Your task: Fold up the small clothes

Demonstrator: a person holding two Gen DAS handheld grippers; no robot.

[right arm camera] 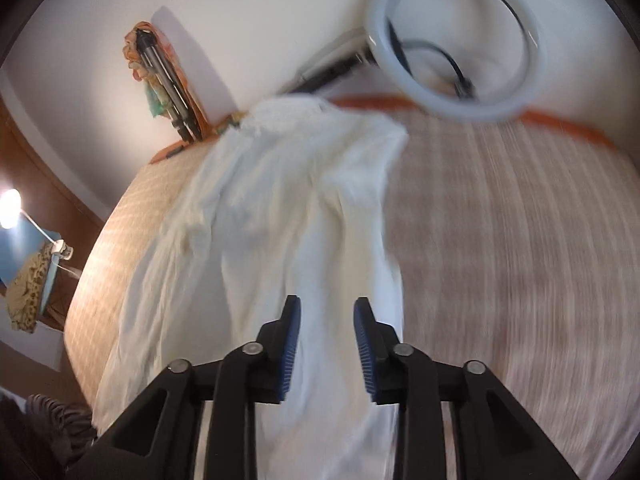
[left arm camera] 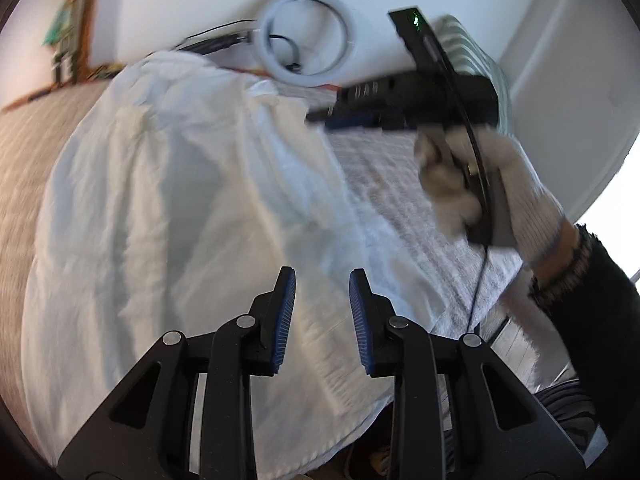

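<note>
Garment spread on bed, both claws empty

Garment: one white cloth item lies spread and creased across a bed covered in a pale checked, textured cover. Part of the cloth appears turned over on itself along its right side in the left wrist view; the exact fold line is blurred.

Left claw: jaws partly apart, blue pads clear, nothing between them. It is above the near part of the white garment, not gripping it.

Right claw: jaws partly apart, nothing held. It points down over the garment's near right portion. In the left wrist view it appears side-on, carried by a hand in a white knit glove, dark sleeve behind.

Surroundings: a white ring light stands against the wall at the far edge of the bed
</note>
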